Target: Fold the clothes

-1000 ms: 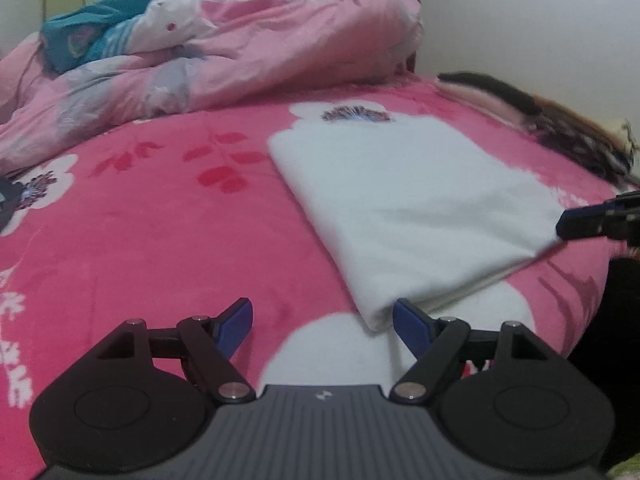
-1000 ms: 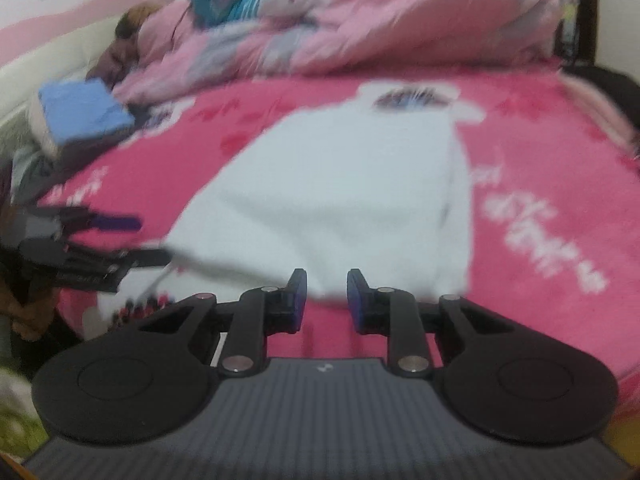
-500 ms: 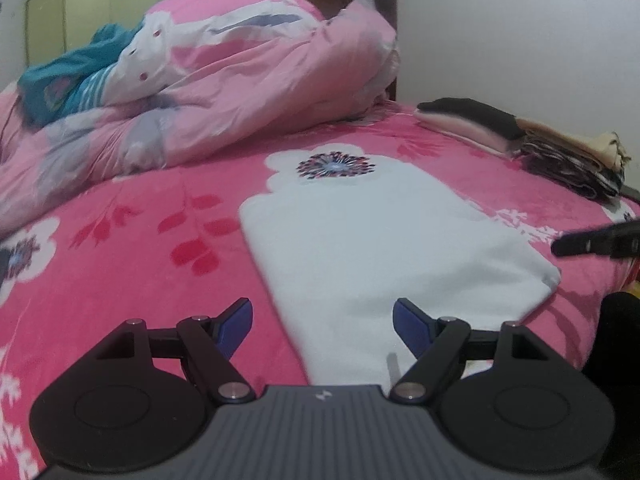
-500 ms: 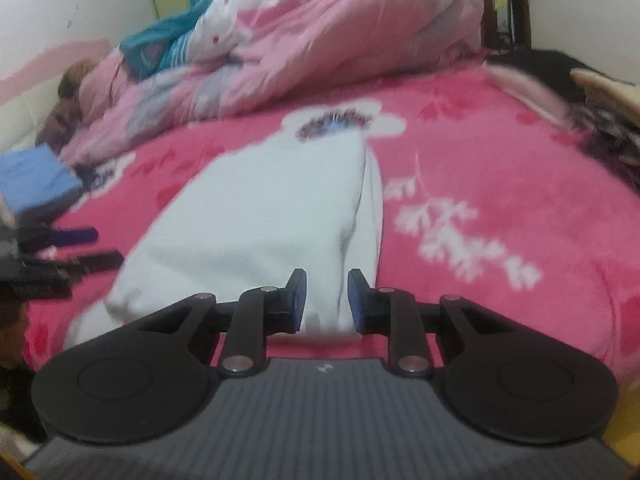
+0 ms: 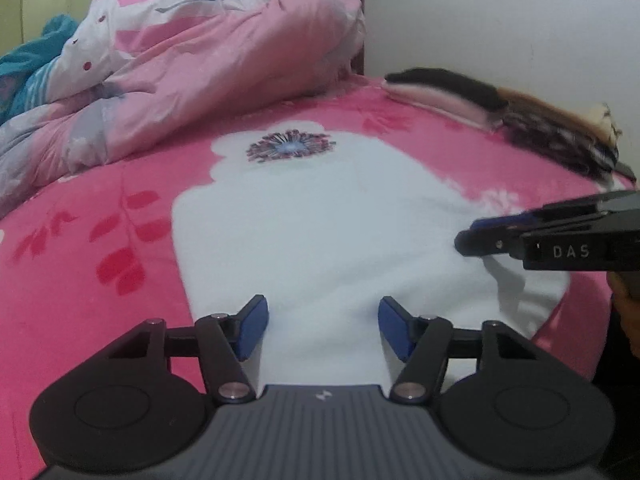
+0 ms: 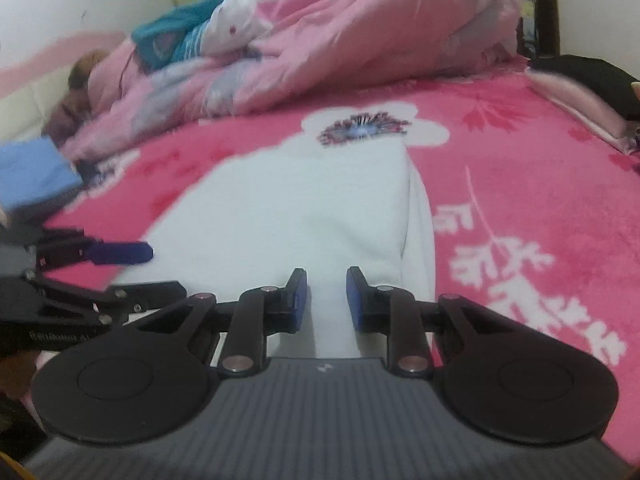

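A white garment (image 5: 320, 232), folded into a long strip, lies on the pink floral bed cover (image 5: 100, 280). My left gripper (image 5: 323, 328) hovers over its near end. Its jaws are closing, white cloth shows between the blue pads, and they do not press on it. From the right, my right gripper (image 5: 468, 236) reaches in low at the garment's right edge. In the right wrist view the garment (image 6: 300, 208) runs away from my right gripper (image 6: 328, 300), whose pads stand a narrow gap apart with nothing pinched. My left gripper (image 6: 136, 272) shows at the left there.
A crumpled pink duvet (image 5: 208, 64) with a teal cloth (image 6: 176, 36) fills the far end of the bed. A stack of folded dark and striped clothes (image 5: 500, 112) lies at the right by the wall. A blue folded item (image 6: 32, 176) sits at the left edge.
Both grippers have moved in over the garment's near end, which now sits centred in each view. The left jaws have narrowed. The right jaws keep the same small gap.
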Available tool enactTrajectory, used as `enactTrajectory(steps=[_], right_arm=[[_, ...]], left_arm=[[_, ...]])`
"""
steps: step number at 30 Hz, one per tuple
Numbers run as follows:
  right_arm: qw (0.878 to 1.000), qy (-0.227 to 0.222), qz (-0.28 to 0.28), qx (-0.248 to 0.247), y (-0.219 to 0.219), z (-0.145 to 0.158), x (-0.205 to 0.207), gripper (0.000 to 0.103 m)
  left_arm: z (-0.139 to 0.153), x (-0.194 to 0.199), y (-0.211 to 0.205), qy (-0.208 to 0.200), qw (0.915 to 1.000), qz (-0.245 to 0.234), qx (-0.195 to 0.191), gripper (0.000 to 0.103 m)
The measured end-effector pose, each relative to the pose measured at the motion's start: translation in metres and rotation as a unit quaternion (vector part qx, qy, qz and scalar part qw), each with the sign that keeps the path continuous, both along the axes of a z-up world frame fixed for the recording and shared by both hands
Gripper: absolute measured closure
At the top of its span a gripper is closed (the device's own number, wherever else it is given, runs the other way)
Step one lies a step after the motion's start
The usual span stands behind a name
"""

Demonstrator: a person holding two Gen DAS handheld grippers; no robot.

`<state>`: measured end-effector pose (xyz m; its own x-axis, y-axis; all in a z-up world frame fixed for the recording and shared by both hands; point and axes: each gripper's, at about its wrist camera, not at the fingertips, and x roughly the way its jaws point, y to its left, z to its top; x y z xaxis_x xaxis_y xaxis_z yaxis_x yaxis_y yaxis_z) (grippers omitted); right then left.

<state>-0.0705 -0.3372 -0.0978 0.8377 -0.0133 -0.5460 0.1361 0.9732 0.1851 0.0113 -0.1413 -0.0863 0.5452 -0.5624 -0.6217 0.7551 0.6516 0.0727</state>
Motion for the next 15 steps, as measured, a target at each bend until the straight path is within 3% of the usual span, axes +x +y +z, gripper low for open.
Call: enactTrajectory(steps=[15], right_arm=[[1.0, -0.003, 0.003, -0.005, 0.0, -0.0035, -0.0016, 0.082]], left_arm=[[0.0014, -0.0017, 0.002, 0.003, 0.9999, -0.009, -0.004, 0.033]])
